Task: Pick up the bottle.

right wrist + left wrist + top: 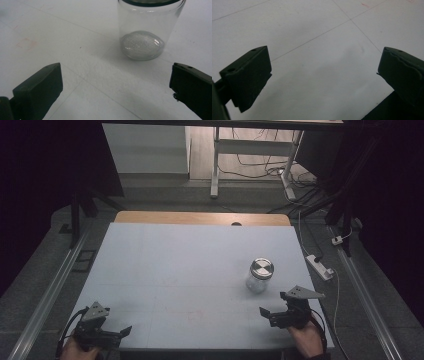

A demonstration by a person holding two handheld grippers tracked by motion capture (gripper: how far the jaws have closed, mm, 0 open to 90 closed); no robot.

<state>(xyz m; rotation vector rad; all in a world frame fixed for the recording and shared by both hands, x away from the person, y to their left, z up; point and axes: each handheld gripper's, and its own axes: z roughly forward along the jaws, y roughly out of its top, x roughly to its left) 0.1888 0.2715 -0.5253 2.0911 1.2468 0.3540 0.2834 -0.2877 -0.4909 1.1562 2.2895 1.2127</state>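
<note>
The desk fills the middle of the high view, a pale grey-white sheet over a wooden top whose far edge shows as a tan strip along the upper side. Faint thin lines cross the sheet, and a few small reddish marks sit near its lower centre.

Right of centre in the high view stands my glass jar, upright on the sheet, well apart from the left side and near the right edge. It is clear and round, with a shiny silver-coloured lid whose top shows light and dark wedges of reflection. In the right gripper view the jar sits at the upper centre-right: its wall is transparent, its thick base looks cloudy and finely speckled, and the dark rim of the lid cuts across the top edge of the frame.

My right hand-held gripper is at the lower right of the high view, just below the jar and apart from it, jaws spread wide with nothing between them.

My left hand-held gripper sits at the lower left corner of the desk, jaws likewise wide apart over bare sheet.
</note>
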